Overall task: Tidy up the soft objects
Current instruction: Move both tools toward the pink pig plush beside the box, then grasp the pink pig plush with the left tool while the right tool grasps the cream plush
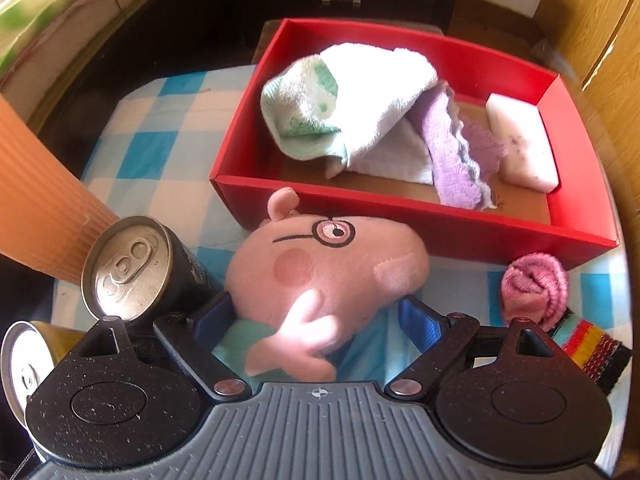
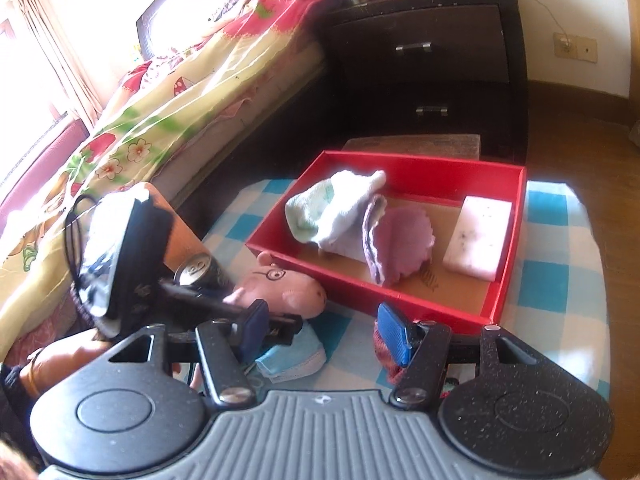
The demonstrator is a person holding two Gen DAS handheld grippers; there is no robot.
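left hand-held gripper (image 1: 322,314) is straddling pink plush pig toy (image 1: 328,268), fingers apart | right hand-held gripper (image 2: 324,330) is hovering apart beside red cardboard box (image 2: 400,312)

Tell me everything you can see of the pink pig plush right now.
The pink pig plush is a soft, fuzzy toy with embroidered glasses, a darker cheek patch, small ears and a pale arm. It lies on its side on the blue checked cloth, just outside the red box, snout toward the rolled pink sock. The left gripper is open with its blue-padded fingers either side of the body. A black can stands close beside its head.
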